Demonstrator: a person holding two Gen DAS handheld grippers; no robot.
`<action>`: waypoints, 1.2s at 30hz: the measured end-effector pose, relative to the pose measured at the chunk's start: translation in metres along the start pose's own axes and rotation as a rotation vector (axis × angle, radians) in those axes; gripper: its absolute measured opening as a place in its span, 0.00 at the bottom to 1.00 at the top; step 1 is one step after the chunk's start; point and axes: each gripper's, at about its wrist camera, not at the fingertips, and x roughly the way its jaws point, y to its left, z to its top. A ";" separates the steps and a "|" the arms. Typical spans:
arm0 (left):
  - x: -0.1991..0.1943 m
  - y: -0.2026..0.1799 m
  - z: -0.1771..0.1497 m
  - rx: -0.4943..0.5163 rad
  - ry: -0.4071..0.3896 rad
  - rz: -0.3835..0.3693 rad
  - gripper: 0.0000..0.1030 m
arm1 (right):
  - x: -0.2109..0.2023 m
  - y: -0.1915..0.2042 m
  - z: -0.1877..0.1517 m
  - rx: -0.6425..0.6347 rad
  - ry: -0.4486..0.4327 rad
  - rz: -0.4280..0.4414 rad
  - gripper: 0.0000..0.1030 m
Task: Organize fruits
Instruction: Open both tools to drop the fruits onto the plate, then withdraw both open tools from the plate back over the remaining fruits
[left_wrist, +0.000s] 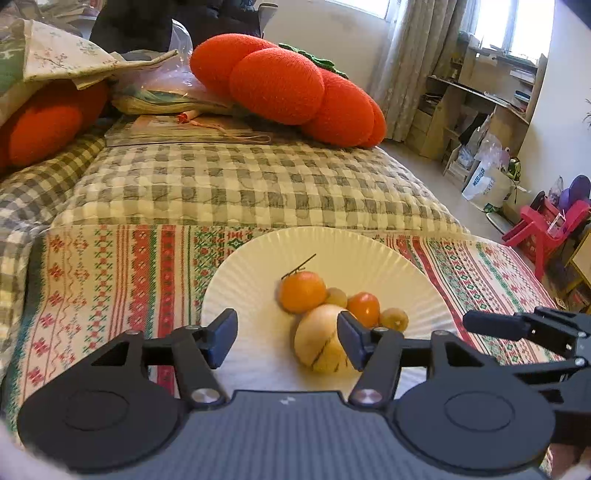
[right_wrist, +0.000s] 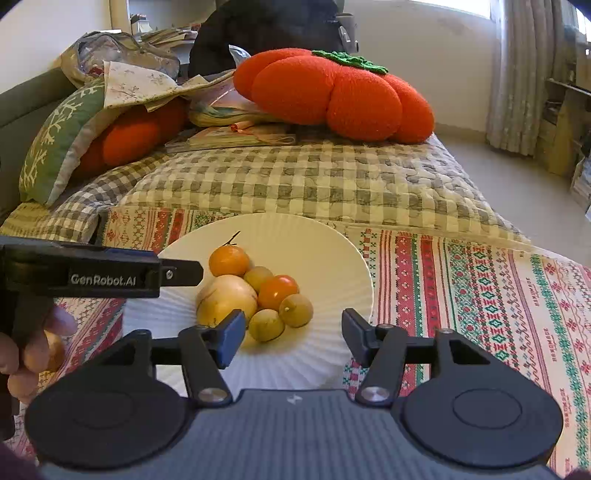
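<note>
The fruits sit heaped in the middle of a white fluted plate (right_wrist: 332, 258): a stemmed tangerine (right_wrist: 229, 260) at the far side, a large pale yellow melon (right_wrist: 227, 299) near and to the left, an orange tomato (right_wrist: 277, 291) to its right, and three small yellow-green fruits (right_wrist: 295, 310) tucked around them, all touching in one cluster. The plate lies on a red-and-green patterned cloth (right_wrist: 480, 295) spread over the near end of a bed, with a checked quilt (right_wrist: 295, 177) beyond it. The left tongs (left_wrist: 287, 341) hang released over the near left of the plate, its right finger in front of the melon, nothing gripped. The right tongs (right_wrist: 293, 338) are likewise released above the plate's near edge, empty. Farther back lie an orange pumpkin-shaped cushion (right_wrist: 340, 96) and a pile of bedding.
</note>
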 end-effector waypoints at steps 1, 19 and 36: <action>-0.003 0.000 -0.002 0.002 0.000 0.002 0.56 | -0.003 0.001 0.000 0.000 -0.001 0.001 0.56; -0.081 0.005 -0.036 -0.015 -0.002 0.070 0.91 | -0.061 0.009 -0.022 0.053 -0.011 0.005 0.73; -0.128 0.003 -0.088 -0.049 0.048 0.100 0.93 | -0.096 0.032 -0.047 0.060 -0.009 0.027 0.95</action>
